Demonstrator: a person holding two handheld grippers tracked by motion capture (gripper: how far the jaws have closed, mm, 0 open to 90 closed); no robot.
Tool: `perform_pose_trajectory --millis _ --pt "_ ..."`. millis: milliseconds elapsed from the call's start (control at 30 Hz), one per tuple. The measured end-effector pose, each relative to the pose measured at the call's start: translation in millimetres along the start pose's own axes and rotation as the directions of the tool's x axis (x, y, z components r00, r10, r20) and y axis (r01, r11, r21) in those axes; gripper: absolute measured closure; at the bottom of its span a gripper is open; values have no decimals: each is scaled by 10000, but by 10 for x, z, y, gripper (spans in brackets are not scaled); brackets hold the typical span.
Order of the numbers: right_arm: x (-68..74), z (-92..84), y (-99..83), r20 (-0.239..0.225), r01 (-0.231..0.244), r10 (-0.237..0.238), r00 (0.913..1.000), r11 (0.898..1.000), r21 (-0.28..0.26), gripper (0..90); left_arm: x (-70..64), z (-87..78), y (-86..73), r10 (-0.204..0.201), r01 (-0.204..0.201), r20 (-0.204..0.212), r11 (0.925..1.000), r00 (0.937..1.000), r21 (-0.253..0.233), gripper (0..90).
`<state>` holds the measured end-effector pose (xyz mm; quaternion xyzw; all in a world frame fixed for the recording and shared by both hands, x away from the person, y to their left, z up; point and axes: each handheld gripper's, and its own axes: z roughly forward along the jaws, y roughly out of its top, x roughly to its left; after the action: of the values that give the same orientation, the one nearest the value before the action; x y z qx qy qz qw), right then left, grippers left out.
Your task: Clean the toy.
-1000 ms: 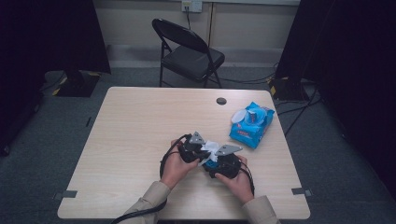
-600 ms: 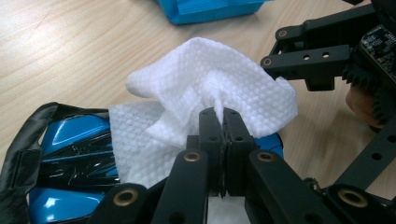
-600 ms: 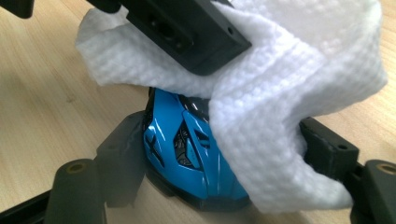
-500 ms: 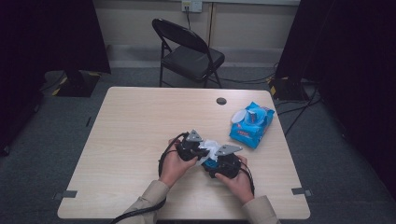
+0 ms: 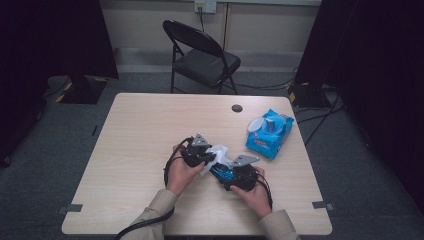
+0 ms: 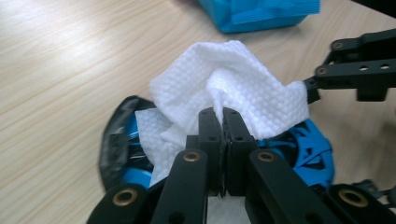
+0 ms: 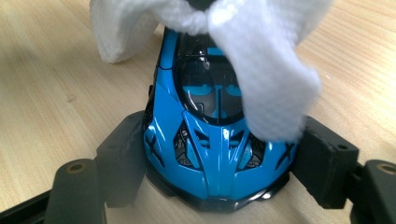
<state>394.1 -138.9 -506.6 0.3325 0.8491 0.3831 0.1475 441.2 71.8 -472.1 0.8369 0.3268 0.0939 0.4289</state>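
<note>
A blue toy sports car (image 7: 210, 140) sits on the table, and my right gripper (image 7: 224, 156) is shut on its sides, one pad (image 7: 322, 158) against each flank. My left gripper (image 6: 222, 114) is shut on a crumpled white wipe (image 6: 224, 79), which lies over the car's roof (image 6: 308, 144). In the high view both hands meet near the table's front middle: left gripper (image 5: 207, 159), wipe (image 5: 216, 154), right gripper (image 5: 227, 172). The wipe (image 7: 261, 79) covers part of the car's windscreen.
A blue pack of wipes (image 5: 270, 132) with its lid open lies to the right, and its edge (image 6: 257, 14) is just beyond the car. A black folding chair (image 5: 202, 57) stands behind the table (image 5: 140, 125). A small dark cap (image 5: 237, 108) sits in the tabletop's far edge.
My left gripper has slid a little to the left over the car, taking the wipe with it. The right gripper and the car have stayed put.
</note>
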Motion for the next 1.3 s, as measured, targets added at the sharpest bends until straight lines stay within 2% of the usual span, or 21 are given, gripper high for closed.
perform_pose_trajectory --millis 200,367,433,667,867,1033,1067,1167,1200,1267,1300 --pt "0 0 0 5 0 0 10000 10000 1 259 74 -12 -1 108 -103 -341 9999 9994 133 870" --pt "0 0 0 5 -7 7 10000 10000 0 259 128 -5 -3 4 2 -509 9999 9987 101 862" --pt "0 0 0 5 -8 8 10000 10000 0 259 156 -18 -1 175 -162 -664 9997 9976 205 861" --pt "1 0 0 1 -11 11 10000 10000 0 258 234 -37 -27 258 -230 -988 9993 9948 294 862" --pt "0 0 0 0 -9 9 10000 10000 3 259 231 -27 -16 101 -72 -1029 9996 9946 287 865" --pt "1 0 0 1 -10 10 10000 10000 2 259 264 -61 -4 332 -282 -1264 9988 9914 409 868" --pt "1 0 0 -3 -13 13 10000 10000 0 258 271 -72 -10 180 -131 -1227 9991 9923 410 868" --pt "1 0 0 3 -13 13 10000 10000 1 258 302 -95 -17 261 -213 -1235 9990 9920 403 867" --pt "0 0 0 3 -10 10 10000 10000 1 259 295 -94 -19 146 -104 -1253 9994 9920 339 867" --pt "1 0 0 6 -12 12 10000 10000 1 259 303 -104 -15 325 -272 -1294 9987 9911 429 866" --pt "1 0 0 4 -13 13 10000 10000 1 259 300 -104 -14 264 -217 -1326 9991 9908 373 865"
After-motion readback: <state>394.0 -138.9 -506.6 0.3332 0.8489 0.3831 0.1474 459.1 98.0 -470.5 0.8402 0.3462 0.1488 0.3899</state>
